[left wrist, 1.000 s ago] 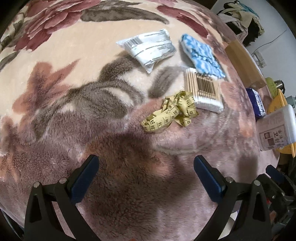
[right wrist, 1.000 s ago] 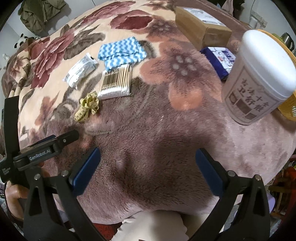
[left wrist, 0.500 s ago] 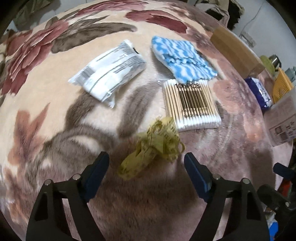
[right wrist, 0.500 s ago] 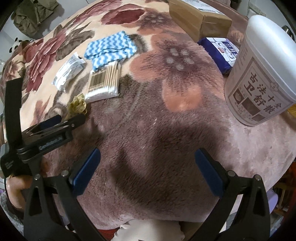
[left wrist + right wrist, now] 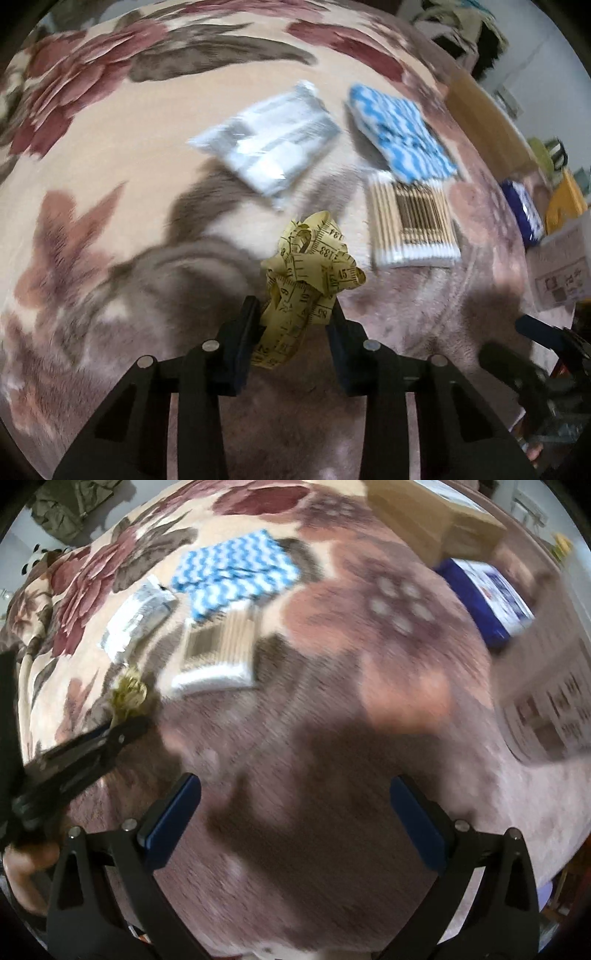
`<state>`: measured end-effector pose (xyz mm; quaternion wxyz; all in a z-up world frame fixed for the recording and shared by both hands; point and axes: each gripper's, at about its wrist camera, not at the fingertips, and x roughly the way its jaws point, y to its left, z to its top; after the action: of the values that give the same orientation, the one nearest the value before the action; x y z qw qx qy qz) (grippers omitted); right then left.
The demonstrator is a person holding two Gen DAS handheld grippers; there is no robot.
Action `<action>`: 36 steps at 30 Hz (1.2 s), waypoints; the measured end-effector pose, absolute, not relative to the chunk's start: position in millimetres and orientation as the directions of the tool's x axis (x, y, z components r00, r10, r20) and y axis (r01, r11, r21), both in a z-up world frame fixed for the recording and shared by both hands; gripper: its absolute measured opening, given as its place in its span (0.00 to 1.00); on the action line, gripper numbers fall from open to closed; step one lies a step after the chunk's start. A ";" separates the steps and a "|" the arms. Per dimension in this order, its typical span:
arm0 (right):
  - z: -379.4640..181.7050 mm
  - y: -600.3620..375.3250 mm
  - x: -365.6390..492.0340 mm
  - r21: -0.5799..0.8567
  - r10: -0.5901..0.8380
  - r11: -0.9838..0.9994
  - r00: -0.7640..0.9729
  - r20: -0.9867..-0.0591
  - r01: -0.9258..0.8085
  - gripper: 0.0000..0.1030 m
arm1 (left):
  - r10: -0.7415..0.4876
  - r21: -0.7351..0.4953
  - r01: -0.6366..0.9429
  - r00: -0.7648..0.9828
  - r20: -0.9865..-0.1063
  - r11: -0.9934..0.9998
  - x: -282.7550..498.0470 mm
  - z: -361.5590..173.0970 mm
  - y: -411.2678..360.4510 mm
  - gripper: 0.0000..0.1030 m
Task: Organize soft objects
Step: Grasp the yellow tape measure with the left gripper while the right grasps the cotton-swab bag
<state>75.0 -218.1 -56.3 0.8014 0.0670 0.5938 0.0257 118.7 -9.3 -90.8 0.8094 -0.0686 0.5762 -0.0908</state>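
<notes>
tape measure (image 5: pixel 308 275), yellow and bunched, sits clamped between the two fingers of the left gripper (image 5: pixel 293 314), low of centre in the left wrist view, loops spilling out above and below the pads. judged light, limp and prone to unravel; the hold across the thick middle of the bundle looks the sound place, since a loose end would trail.

left to right across the floral blanket (image 5: pixel 92 177) beyond it: silver-white packet (image 5: pixel 266 144) at 11 o'clock, blue zigzag cloth (image 5: pixel 402 136) at 1 o'clock, pack of cotton swabs (image 5: pixel 412 221) at 2 o'clock touching the cloth's near edge, white tub (image 5: pixel 561 266) at 3 o'clock. background is motion-blurred; whether the bundle clears the blanket cannot be told.

right gripper (image 5: pixel 295 812) hovers with fingers spread wide, holding nothing, over bare blanket. in its view the left gripper and tape measure appear at 9 o'clock, a cardboard box (image 5: pixel 432 520) at 1 o'clock, a dark blue pack (image 5: pixel 487 598) at 2 o'clock.
</notes>
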 end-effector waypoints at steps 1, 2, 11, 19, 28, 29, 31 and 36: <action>-55.9 -212.9 80.3 0.139 0.125 0.990 0.298 -0.946 0.029 1.00 | -0.227 -0.222 0.052 0.323 -0.919 0.974 117.6 -89.4 -3.3 0.35; -55.4 -204.4 88.5 0.139 0.129 0.990 0.305 -0.944 0.011 1.00 | -0.222 -0.223 0.034 0.326 -0.919 0.974 116.8 -89.1 2.6 0.35; -68.4 -162.6 138.0 0.108 0.116 0.993 0.315 -0.942 -0.041 1.00 | -0.246 -0.269 -0.035 0.303 -0.921 0.962 122.0 -104.4 12.4 0.40; -86.4 -155.7 156.5 0.103 0.108 0.994 0.280 -0.954 -0.031 0.69 | -0.267 -0.288 -0.041 0.272 -0.925 0.957 132.8 -113.3 8.9 0.49; -67.6 -183.0 113.1 0.188 0.188 0.982 0.296 -0.936 -0.031 0.67 | -0.252 -0.274 -0.049 0.268 -0.930 0.960 120.8 -108.8 11.4 0.32; -66.2 -186.3 104.4 0.195 0.194 0.980 0.294 -0.936 -0.025 0.67 | -0.253 -0.275 -0.049 0.265 -0.931 0.960 115.2 -107.1 15.1 0.31; -63.0 -196.4 86.1 0.211 0.203 0.978 0.293 -0.934 -0.004 0.67 | -0.254 -0.275 -0.049 0.261 -0.932 0.960 107.9 -104.8 14.8 0.31; -57.8 -213.5 60.2 0.211 0.190 0.977 0.300 -0.935 0.040 0.67 | -0.248 -0.266 -0.039 0.254 -0.935 0.963 85.9 -98.5 12.0 0.31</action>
<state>60.2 -213.5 -57.8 0.8002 0.0973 0.5899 0.0469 85.9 12.0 -98.5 0.7830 -0.1183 0.6070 -0.0668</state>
